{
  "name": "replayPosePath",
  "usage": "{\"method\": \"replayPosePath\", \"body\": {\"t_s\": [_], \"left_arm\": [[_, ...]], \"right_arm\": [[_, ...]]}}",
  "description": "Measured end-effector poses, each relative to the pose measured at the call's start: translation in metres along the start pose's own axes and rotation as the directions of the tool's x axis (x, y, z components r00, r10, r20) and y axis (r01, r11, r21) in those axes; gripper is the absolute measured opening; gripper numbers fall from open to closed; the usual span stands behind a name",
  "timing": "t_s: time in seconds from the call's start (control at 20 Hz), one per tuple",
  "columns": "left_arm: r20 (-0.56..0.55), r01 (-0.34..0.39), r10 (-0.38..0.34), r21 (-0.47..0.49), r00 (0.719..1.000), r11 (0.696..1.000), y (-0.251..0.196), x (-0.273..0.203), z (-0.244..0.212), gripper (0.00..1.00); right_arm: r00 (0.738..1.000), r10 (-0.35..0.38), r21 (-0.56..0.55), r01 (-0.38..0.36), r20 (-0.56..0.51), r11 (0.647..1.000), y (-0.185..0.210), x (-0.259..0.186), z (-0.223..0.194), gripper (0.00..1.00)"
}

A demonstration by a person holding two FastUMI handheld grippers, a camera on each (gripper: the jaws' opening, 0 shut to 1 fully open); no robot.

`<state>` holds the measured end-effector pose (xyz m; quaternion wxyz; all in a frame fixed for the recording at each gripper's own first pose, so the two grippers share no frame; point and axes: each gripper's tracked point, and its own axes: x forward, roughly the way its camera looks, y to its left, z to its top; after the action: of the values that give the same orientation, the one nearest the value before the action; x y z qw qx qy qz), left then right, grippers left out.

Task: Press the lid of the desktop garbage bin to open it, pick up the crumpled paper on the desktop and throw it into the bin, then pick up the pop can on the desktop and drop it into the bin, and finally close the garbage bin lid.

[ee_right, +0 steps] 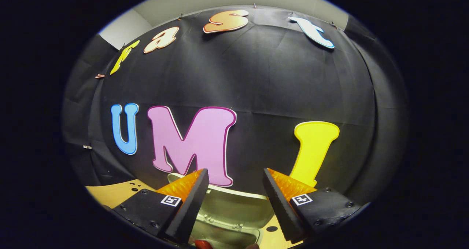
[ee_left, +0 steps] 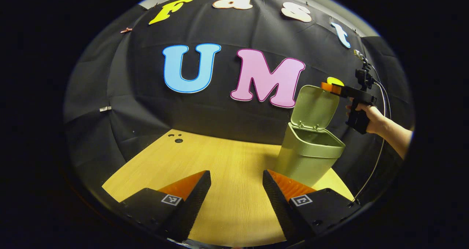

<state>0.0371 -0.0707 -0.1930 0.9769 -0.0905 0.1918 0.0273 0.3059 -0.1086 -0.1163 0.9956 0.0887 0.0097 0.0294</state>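
The green desktop bin (ee_left: pixel 309 152) stands on the wooden table (ee_left: pixel 227 157) at the right, with its lid (ee_left: pixel 316 107) swung up and upright. In the left gripper view a hand (ee_left: pixel 370 118) holds my right gripper (ee_left: pixel 327 86) with its tips at the lid's top edge. In the right gripper view that gripper (ee_right: pixel 235 172) is open above the raised lid (ee_right: pixel 227 205) and the bin's mouth. A small red patch (ee_right: pixel 203 244) shows at the bottom edge; what it is cannot be told. My left gripper (ee_left: pixel 236 174) hovers open over the table, left of the bin, with nothing between its fingers.
A few small holes (ee_left: pixel 178 140) mark the table's far left corner. A black cable (ee_left: pixel 381 146) hangs from the right gripper down past the bin's right side. The booth's black cloth wall stands close behind the bin.
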Motion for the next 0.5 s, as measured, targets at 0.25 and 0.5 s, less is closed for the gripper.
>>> {"method": "replayPosePath", "body": {"t_s": [0.25,0.5], "left_arm": [[0.004,0.038,-0.038,0.006,0.999,0.999,0.017,-0.013,0.001,0.92],[0.013,0.052,-0.052,0.010,0.999,0.999,0.040,-0.021,0.006,0.92]], "right_arm": [[0.997,0.001,-0.056,-0.005,-0.079,0.998,0.014,-0.035,-0.024,0.93],[0.992,-0.024,-0.063,0.016,-0.128,0.998,0.033,-0.067,-0.042,0.96]]}}
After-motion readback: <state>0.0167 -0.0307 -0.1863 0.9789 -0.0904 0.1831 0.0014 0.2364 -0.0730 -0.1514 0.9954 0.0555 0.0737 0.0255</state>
